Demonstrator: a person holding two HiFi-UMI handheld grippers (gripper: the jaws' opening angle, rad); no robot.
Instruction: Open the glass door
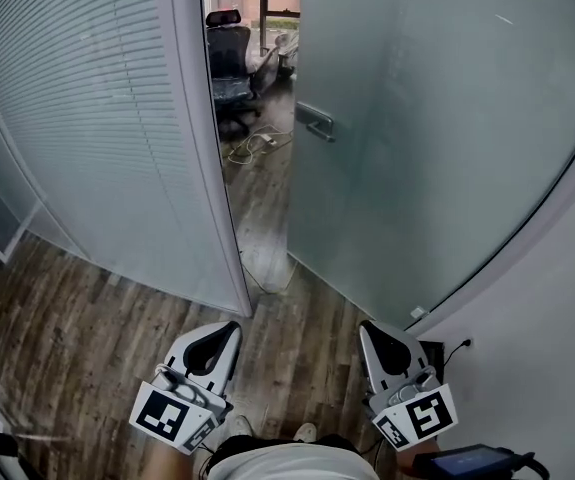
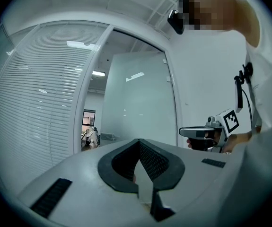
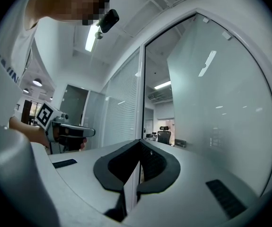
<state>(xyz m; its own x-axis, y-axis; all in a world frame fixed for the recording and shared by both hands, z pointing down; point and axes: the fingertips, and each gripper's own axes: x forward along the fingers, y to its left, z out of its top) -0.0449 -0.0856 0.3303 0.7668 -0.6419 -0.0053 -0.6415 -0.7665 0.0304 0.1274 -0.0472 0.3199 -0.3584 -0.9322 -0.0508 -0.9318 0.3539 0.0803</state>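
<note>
Frosted glass door point(image 1: 417, 118) ajar, left tool point(image 1: 231, 328), right tool point(image 1: 367, 328) both closed

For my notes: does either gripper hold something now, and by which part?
Nothing is held. The left gripper and the right gripper have shut, empty jaws, apart from the door handle.

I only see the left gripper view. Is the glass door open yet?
Observer: Yes, the head view shows the door standing ajar, with a gap beside the blinds.
Operator: What's inside?
Observer: An office chair on a wood floor.
Operator: Anything to trip on?
Observer: A white cable lies on the floor near the chair.
</note>
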